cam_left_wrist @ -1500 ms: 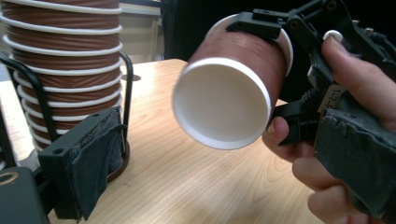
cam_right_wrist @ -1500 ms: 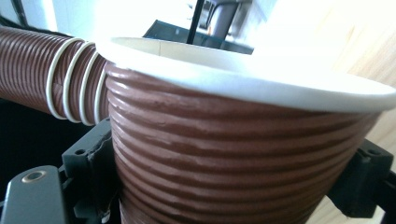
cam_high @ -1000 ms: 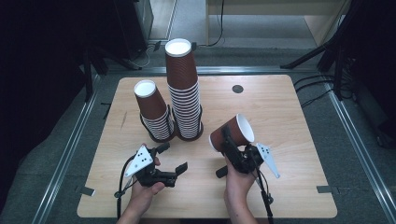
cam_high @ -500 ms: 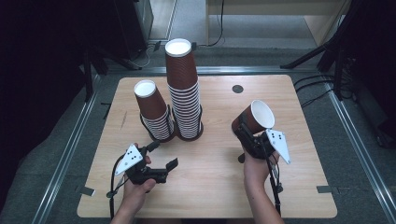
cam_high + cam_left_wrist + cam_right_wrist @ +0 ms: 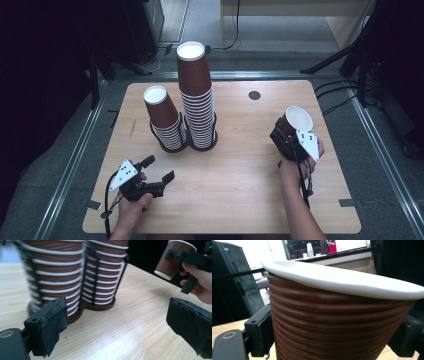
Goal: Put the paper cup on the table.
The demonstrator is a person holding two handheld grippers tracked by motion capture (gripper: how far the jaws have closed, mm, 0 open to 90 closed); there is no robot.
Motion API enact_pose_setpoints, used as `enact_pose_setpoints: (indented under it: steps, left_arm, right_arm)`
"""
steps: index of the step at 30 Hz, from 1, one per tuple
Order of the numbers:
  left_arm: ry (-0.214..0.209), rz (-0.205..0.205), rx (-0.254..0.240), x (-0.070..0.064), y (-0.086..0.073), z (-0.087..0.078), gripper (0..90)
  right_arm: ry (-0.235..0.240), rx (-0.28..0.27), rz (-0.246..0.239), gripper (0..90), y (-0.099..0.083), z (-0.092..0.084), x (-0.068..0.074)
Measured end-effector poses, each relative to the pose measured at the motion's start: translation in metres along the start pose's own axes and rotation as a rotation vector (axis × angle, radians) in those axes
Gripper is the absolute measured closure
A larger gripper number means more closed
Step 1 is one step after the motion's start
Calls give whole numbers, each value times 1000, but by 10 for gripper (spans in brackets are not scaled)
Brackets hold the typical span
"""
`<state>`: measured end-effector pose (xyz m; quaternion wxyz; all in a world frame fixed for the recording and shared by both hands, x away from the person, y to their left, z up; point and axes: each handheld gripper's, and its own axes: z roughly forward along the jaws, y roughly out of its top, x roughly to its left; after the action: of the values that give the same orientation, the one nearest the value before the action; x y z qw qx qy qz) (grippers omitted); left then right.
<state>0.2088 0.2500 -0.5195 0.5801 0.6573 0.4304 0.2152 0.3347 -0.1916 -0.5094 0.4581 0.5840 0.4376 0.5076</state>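
Note:
Two stacks of brown ribbed paper cups stand in a black wire holder [image 5: 216,131]: a short stack [image 5: 162,117] and a tall stack [image 5: 196,95]. In the left gripper view, the short stack [image 5: 56,277] and tall stack [image 5: 105,272] are close ahead. My left gripper [image 5: 160,168] is near the table's front left, open; its jaws have just been closing a little with nothing between them [image 5: 116,317]. My right gripper [image 5: 284,135] is shut on a single brown cup [image 5: 296,121] at the right, rim up. That cup [image 5: 337,315] sits between the black fingers [image 5: 259,332].
The wooden table [image 5: 235,180] has a small black disc [image 5: 254,95] toward its back. Metal rails [image 5: 75,165] run along both sides, with dark stands and cables [image 5: 340,90] beyond the right edge.
My right gripper has carried the cup to the right, away from the stacks, and turned it more upright. My left gripper has drifted left along the front of the table.

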Motion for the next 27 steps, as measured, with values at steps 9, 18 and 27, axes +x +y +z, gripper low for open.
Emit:
enact_pose_setpoints:
  steps: [9,18,27]
  left_arm:
    - [56,-6,32,17,-13,-17,34]
    - [107,-47,48,38,-20,-37,12]
    - [96,-109,29,51,-27,-40,12]
  right_arm:
    - [-27,9,-20,117,-3,14,-17]
    - [-70,16,-29,117,-3,29,-34]
    - [-86,31,-45,116,-7,35,-35]
